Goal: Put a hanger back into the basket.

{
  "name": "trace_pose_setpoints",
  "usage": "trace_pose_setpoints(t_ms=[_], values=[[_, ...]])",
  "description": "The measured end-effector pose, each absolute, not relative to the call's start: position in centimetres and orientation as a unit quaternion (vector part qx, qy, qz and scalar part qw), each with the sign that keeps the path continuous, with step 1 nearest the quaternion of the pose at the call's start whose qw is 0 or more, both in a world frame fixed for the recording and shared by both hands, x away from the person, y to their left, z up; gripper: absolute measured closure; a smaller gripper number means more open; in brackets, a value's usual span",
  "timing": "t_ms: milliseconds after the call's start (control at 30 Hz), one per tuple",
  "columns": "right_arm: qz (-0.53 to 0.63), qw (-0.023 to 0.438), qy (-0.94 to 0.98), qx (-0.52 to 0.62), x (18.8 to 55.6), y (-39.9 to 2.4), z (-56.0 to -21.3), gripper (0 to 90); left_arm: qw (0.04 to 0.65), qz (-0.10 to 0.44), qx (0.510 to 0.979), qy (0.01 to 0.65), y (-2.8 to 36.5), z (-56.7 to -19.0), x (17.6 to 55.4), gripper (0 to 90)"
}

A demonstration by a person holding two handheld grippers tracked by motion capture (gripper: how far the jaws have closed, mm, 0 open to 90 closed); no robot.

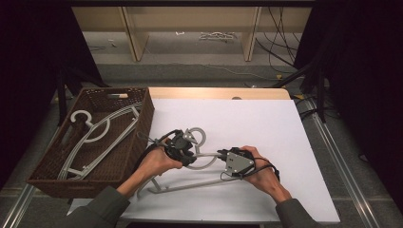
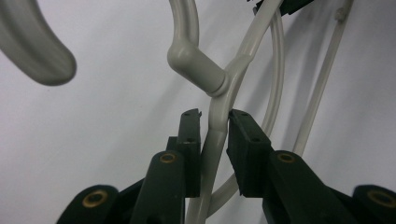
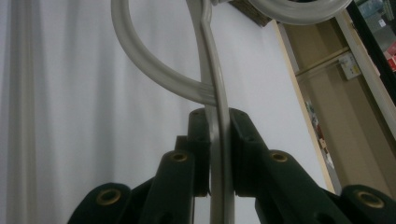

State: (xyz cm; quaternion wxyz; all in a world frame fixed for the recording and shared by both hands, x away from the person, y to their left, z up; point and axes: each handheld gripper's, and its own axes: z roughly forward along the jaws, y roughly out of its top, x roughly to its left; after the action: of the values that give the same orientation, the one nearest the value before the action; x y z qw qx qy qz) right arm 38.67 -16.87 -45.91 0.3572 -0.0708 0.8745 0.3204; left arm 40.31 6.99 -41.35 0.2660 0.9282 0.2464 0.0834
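At the near middle of the counter, on its white sheet, your two grippers share one grey plastic hanger.

Your left gripper is almost closed, its pads pinching the hanger's thin bar just below the neck of the hook. Your right gripper is fully clamped on another thin bar of the same hanger, just where a curved loop branches off.

From above, your left gripper sits by the hook and your right gripper just to its right. The hanger's long axis runs left to right, its hook pointing to the far side.

Count one hanger in hand. At the left edge, one wicker basket holds more grey hangers, their number hard to tell.
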Motion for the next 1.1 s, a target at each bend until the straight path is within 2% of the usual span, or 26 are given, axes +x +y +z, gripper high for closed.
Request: trace_pose_setpoints(t_ms=[67, 200, 367, 567, 633, 800, 1100], values=[[0.327, 0.348, 0.876, -0.067, 38.5, -16.8, -46.0, 81.0, 0.255, 0.084, 0.933, 0.238, 6.9, -41.4, 40.5, 74.6], [0.317, 0.359, 0.874, -0.084, 38.6, -16.9, -45.8, 81.2, 0.249, 0.087, 0.937, 0.229, 6.8, -41.4, 40.5, 76.1], [0.315, 0.358, 0.875, -0.084, 38.6, -16.8, -45.9, 80.9, 0.24, 0.109, 0.944, 0.201, 6.3, -41.0, 39.6, 79.6], [0.335, 0.348, 0.875, -0.037, 38.5, -17.0, -45.6, 76.8, 0.247, 0.125, 0.941, 0.196, 6.1, -40.5, 38.6, 81.7], [0.335, 0.36, 0.87, -0.031, 38.6, -17.0, -45.4, 68.4, 0.255, 0.129, 0.937, 0.202, 6.4, -40.2, 38.6, 81.7], [0.37, 0.363, 0.852, 0.076, 38.3, -17.2, -44.6, 45.3, 0.26, 0.132, 0.932, 0.214, 7.1, -39.3, 38.6, 81.7], [0.425, 0.347, 0.818, 0.173, 37.0, -18.0, -42.7, 32.4, 0.28, 0.139, 0.916, 0.251, 8.6, -38.2, 39.6, 81.7]])
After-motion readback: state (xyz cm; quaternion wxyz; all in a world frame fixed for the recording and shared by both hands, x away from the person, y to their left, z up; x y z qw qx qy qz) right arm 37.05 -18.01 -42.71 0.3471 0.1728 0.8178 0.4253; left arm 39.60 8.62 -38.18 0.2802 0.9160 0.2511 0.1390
